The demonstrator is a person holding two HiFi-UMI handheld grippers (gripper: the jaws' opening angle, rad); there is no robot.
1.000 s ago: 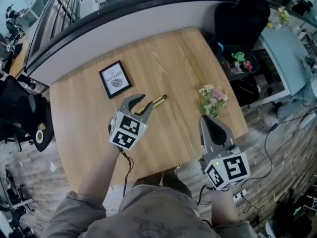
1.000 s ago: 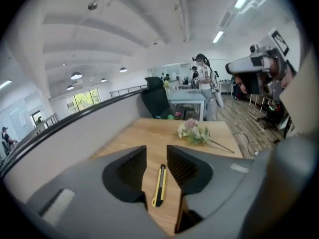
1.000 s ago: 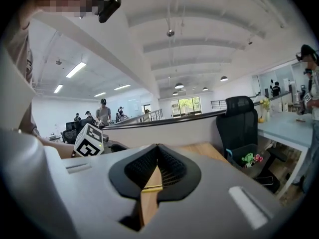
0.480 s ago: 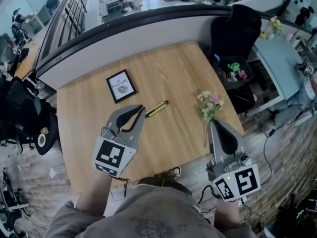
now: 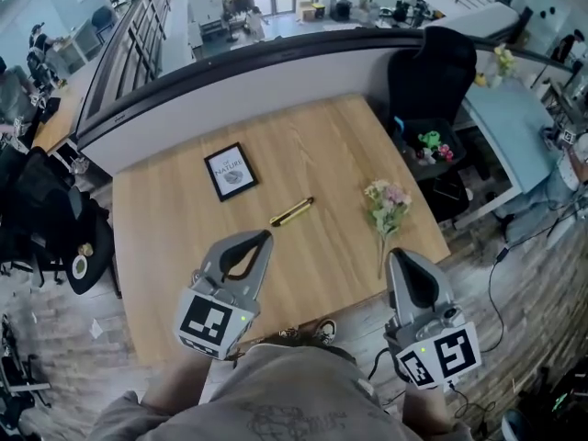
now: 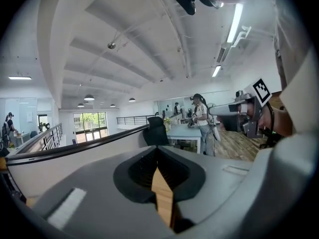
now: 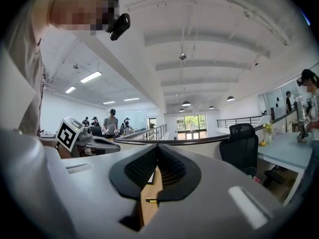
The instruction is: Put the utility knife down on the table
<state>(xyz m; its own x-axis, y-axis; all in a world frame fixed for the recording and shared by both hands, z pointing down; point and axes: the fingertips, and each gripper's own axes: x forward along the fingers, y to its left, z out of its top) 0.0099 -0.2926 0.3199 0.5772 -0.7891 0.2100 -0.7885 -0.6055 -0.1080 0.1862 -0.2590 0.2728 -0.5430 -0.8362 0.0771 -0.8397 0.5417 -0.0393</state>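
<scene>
Utility knife (image 5: 291,212) lies flat on the wooden desk (image 5: 322,145), approx mid-desk, set on a diagonal w/ its far end toward the right, nothing touching it; it sits btw the black picture frame (image 5: 231,171), on its far-left side, and the flower bunch (image 5: 388,205), near the desk's right edge. Left claw (image 5: 265,236) is clenched, jaws meeting at the tips, nothing btw them; its own view shows only a strip of desk wood through the gap behind the tips (image 6: 157,149). In the head view it's over the near part of the desk, tips pointing roughly toward the knife but clear of it. Right claw (image 5: 397,254) is also clenched and empty, tips together (image 7: 157,146), at the desk's near-right corner, just beside the flower stems, can't tell if touching. Through the gap behind the right claw's tips a bit of the gold knife (image 7: 150,200) shows on the desk, w/ the frame's edge further back. Black chair (image 5: 432,58) stands past the desk's far-right corner; a dark bin (image 5: 430,141) w/ small coloured items sits below it, off the desk. Marker cube on each claw faces the head cam
</scene>
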